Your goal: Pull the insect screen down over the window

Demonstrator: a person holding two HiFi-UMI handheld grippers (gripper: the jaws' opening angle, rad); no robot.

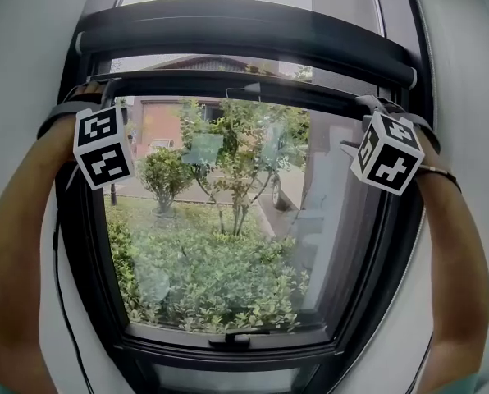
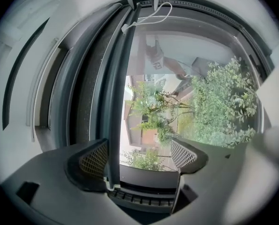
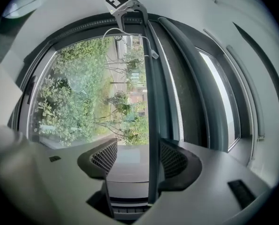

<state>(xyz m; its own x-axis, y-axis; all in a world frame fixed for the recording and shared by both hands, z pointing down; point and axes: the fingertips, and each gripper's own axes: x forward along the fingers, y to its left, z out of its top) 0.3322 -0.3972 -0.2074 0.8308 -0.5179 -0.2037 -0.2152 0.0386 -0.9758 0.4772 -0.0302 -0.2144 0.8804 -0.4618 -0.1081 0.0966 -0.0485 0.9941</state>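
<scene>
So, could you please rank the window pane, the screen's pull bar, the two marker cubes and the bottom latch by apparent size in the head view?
1. Clear glass window pane
2. Long dark screen pull bar
3. Left and right black-and-white marker cubes: alike, both near the camera
4. Small dark bottom latch

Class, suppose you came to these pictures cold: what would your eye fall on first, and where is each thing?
The dark pull bar of the screen runs across the top of the window, with green bushes filling the glass below. Each end of the bar sits between the open jaws of a claw, the left claw and the right claw, and neither is closed on it.
</scene>
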